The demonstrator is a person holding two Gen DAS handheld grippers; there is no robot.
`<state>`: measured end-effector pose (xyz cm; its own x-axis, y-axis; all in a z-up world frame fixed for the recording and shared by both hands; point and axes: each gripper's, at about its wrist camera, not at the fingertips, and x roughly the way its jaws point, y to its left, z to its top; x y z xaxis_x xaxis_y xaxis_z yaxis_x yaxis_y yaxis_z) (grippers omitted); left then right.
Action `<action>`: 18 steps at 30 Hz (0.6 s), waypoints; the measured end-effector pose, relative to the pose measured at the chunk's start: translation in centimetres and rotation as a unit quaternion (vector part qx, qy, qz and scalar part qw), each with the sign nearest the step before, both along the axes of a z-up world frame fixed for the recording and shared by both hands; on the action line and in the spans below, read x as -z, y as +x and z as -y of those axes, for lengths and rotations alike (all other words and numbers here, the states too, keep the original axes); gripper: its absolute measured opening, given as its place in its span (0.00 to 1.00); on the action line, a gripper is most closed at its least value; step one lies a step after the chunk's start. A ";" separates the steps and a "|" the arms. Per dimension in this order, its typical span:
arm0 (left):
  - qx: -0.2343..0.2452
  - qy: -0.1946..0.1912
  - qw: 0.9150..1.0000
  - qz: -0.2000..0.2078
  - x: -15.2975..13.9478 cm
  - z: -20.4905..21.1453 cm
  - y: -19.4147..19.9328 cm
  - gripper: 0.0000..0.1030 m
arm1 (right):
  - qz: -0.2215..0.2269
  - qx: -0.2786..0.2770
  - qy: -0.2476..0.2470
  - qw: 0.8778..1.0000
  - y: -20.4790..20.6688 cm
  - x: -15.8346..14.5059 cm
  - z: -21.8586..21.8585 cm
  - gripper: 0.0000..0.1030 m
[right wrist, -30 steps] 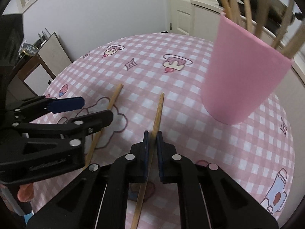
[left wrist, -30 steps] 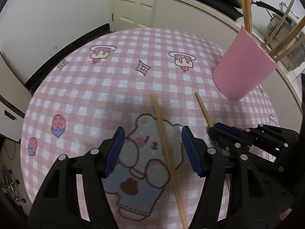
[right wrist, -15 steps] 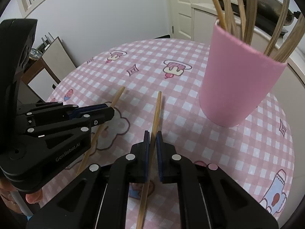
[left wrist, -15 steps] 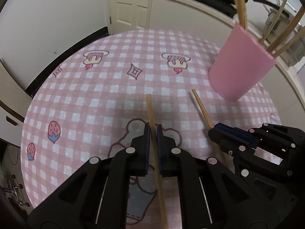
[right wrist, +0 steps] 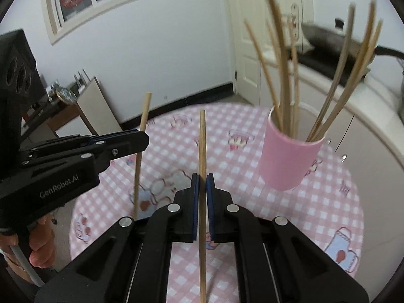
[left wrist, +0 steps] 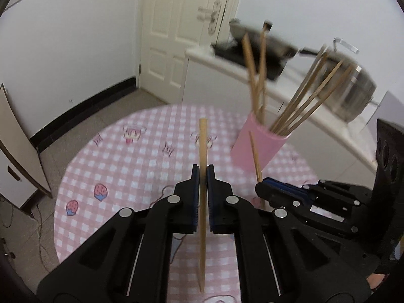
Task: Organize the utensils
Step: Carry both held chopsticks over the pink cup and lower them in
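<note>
Upright in the pink cup (right wrist: pixel 290 161), a splayed cluster of chopsticks (right wrist: pixel 285 75).

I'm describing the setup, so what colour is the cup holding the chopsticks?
Plain pink cup, clearest in the right wrist view.

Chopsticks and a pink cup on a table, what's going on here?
A person holds a gripper in each hand. The left gripper is shut on one chopstick, and the right gripper is shut on another chopstick. Both sticks are off the checked tablecloth, near the pink cup that already holds several.
</note>
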<state>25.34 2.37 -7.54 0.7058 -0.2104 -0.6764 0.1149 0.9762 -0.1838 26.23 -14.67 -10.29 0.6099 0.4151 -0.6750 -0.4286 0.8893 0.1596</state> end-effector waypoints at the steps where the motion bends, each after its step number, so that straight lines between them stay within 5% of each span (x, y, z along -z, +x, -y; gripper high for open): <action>1: -0.002 -0.003 1.000 0.012 -0.9 0.0 -0.5 0.06 | 0.009 0.002 0.003 1.000 -0.4 -0.6 0.3 0.05; 18: -0.031 -0.041 0.991 0.122 -7.8 1.9 -4.4 0.06 | 0.124 0.073 0.058 0.988 -3.9 -7.1 7.6 0.04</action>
<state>20.90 0.51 0.21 0.8601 -0.2078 -0.4658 0.1053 0.9659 -0.2364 22.35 -22.24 -3.17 0.8096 0.3767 -0.4503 -0.3360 0.9262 0.1708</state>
